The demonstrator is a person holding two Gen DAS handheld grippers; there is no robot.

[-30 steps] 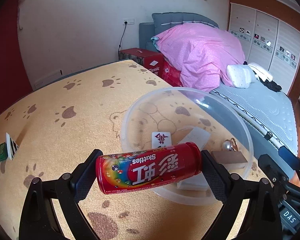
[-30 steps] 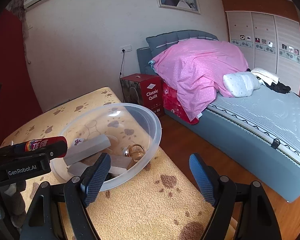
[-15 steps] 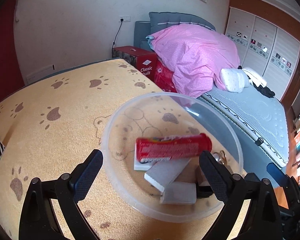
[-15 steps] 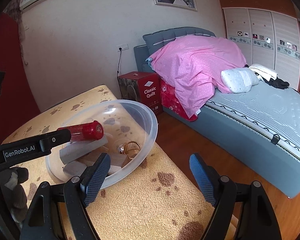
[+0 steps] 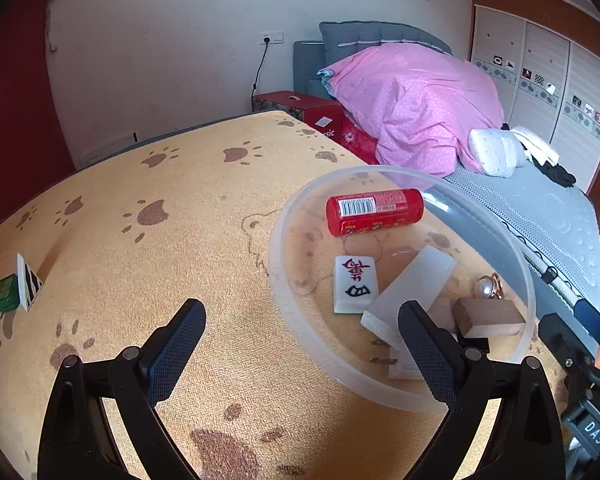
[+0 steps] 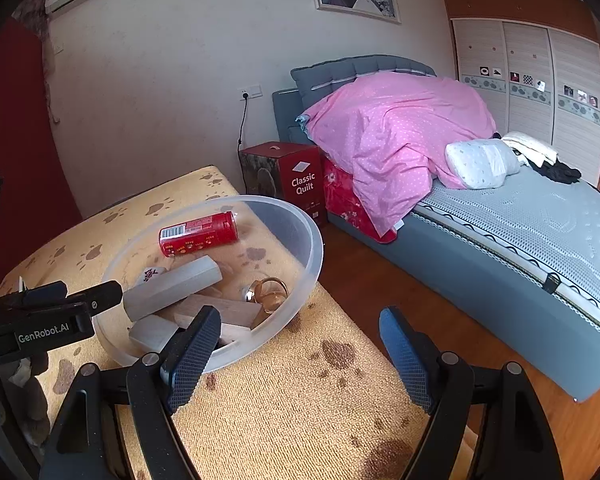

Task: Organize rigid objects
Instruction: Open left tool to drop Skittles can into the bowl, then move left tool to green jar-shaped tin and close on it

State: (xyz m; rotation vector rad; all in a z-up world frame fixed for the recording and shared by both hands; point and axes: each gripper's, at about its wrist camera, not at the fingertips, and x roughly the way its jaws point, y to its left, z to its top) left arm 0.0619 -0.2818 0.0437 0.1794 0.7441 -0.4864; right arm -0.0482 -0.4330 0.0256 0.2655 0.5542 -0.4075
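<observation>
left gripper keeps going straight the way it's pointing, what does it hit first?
Probably the near left rim of the clear bowl, or the paw-print cloth just beside it. The open left gripper aims down at that edge; depth is hard to judge.

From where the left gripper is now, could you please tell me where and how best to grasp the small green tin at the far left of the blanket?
Probably across the green tin's two exposed sides, coming down from above. It lies low on the blanket, and a striped card leans against its right edge, so keep the jaws clear of that side.
</observation>
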